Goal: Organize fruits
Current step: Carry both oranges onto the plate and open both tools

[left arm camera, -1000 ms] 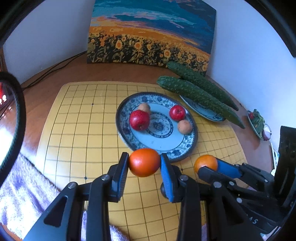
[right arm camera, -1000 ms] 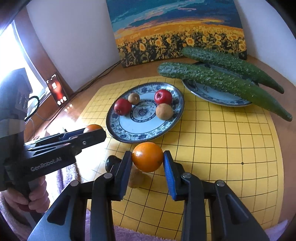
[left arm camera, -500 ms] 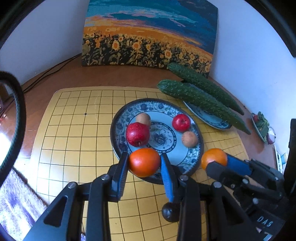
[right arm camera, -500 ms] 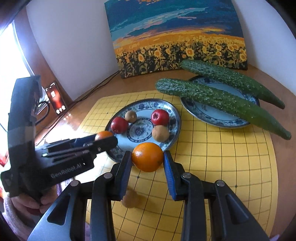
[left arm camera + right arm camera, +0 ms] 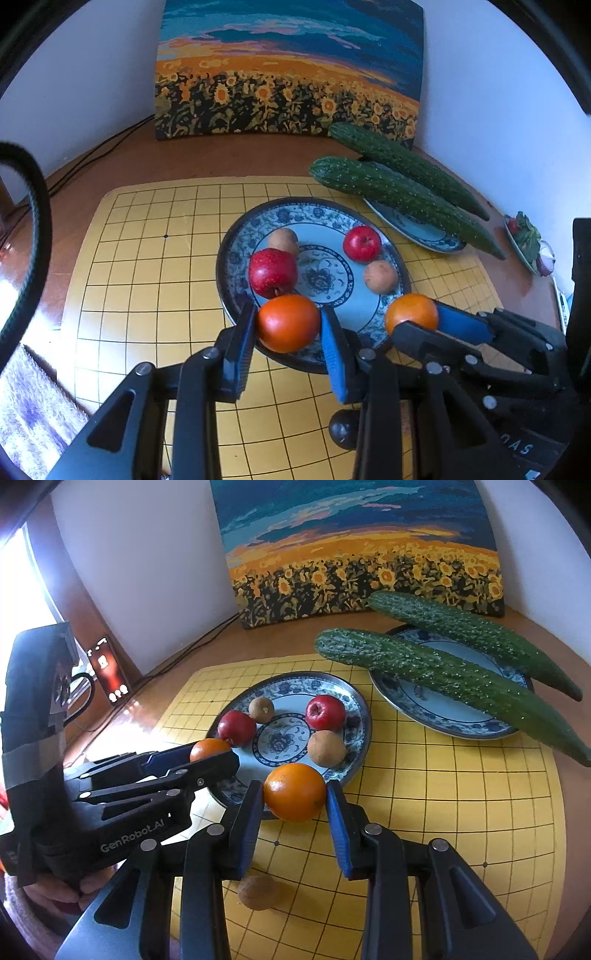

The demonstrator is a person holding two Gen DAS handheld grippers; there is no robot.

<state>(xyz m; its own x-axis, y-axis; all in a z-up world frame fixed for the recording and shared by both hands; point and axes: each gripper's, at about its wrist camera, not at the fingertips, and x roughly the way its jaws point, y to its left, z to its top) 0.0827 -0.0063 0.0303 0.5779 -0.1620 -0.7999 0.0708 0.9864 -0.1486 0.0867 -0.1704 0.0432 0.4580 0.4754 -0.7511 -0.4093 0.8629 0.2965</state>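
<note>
Both claws clamped, left gripper on tomato, right gripper on orange: lower onto bare fruit plate, clear of apples.

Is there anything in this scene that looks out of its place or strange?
Yes. A small brown fruit and a dark round fruit lie loose on the yellow grid mat, outside the fruit plate. Two long cucumbers overhang the second plate. Each claw holds an orange.
</note>
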